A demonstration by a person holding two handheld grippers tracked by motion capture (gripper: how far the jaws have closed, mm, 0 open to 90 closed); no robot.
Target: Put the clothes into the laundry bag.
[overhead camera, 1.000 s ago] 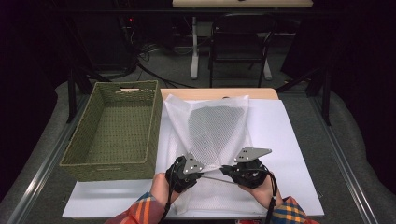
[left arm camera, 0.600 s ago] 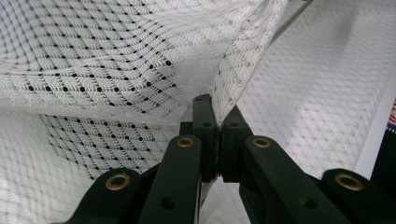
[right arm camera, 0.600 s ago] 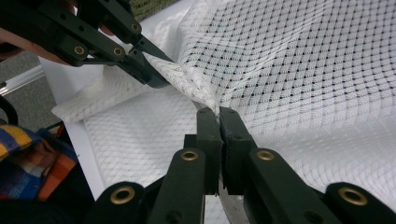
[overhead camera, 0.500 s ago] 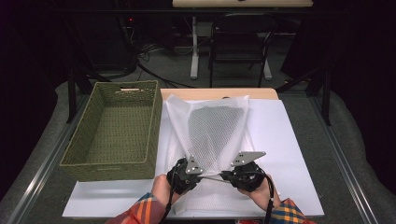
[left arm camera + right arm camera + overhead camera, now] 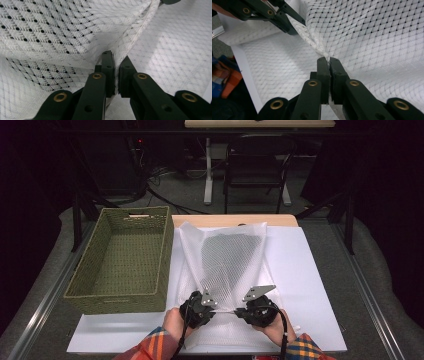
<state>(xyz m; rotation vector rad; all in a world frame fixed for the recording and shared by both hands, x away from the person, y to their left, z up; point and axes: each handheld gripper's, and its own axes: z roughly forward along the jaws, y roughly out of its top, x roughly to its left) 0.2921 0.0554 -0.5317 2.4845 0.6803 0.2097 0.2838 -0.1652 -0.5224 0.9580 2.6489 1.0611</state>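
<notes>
The mesh bag [image 5: 227, 265] is showing as white woven netting, matt and finely perforated, with a dark piece of cloth sitting inside it. The basket [image 5: 122, 260] is looking like coarse olive-green wicker, rough and dull, while the board [image 5: 310, 285] under both is lying smooth, white and matt. The left gripper [image 5: 115, 56] and right gripper [image 5: 328, 60] are presenting matt black plastic jaws with brass-coloured rivets.

Table top [image 5: 310, 270] lit bright from overhead, room beyond it at 12 o'clock near black. High view soft, low-res. Gripper views sharp mid-frame; jaws blur at 6 o'clock.
</notes>
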